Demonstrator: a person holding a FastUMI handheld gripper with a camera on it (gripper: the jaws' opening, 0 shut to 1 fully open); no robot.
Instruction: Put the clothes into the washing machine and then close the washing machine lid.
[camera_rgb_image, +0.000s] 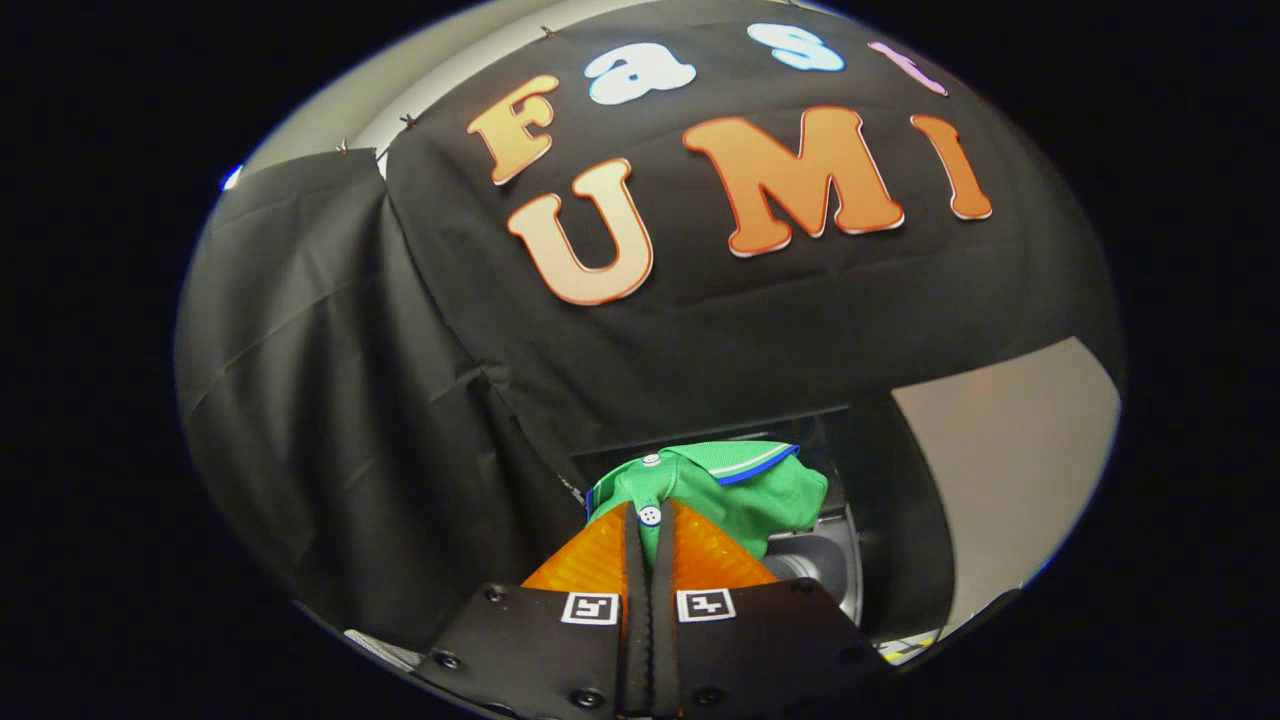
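Gripper (650, 515) fingers clamped on green shirt (745, 490) placket, nr button; shirt hangs just ahead, above washer drum (820, 560) (partly hidden). Advise: centre over opening w/ grip firm, then release.

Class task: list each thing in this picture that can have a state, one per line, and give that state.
Hand-held gripper: fingers shut on the shirt's button placket.
Green shirt: pinched at the placket, bunched up, collar on top, hanging ahead of the fingers.
White button: sitting right at the fingertips.
Washing machine: just beyond the shirt; whether its lid is open cannot be told.
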